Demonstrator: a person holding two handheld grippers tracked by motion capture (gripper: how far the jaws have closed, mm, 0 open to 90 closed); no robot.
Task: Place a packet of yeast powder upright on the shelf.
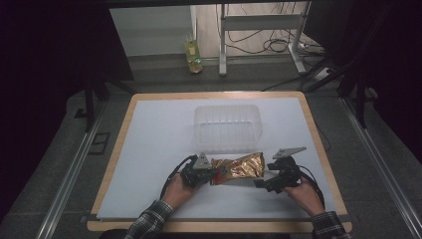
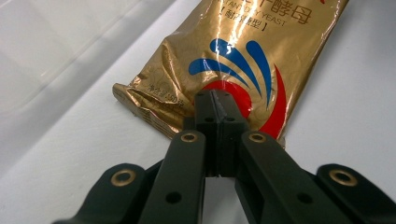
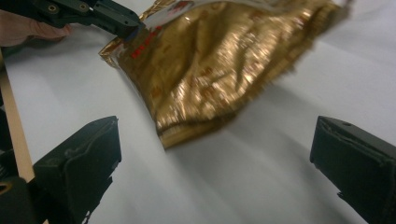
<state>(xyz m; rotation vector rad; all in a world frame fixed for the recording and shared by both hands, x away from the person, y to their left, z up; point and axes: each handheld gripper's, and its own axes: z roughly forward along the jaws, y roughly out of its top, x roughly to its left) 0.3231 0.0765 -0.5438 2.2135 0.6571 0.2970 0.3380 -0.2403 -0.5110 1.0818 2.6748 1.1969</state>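
Here, the left gripper (image 2: 215, 100) pinches the near end of the gold yeast packet (image 1: 239, 167), while the right gripper (image 3: 215, 154), its 2 jaws spread wide just short of the far end, could, I judge, knock the slippery foil askew.

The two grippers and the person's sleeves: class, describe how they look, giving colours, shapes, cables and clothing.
Both grippers are black. The left gripper and right gripper each carry a grey three-cornered plate on top and trail a black cable. The left gripper's linkage arms have brass-coloured pivot rings. The person's sleeves are dark plaid with pale lines.
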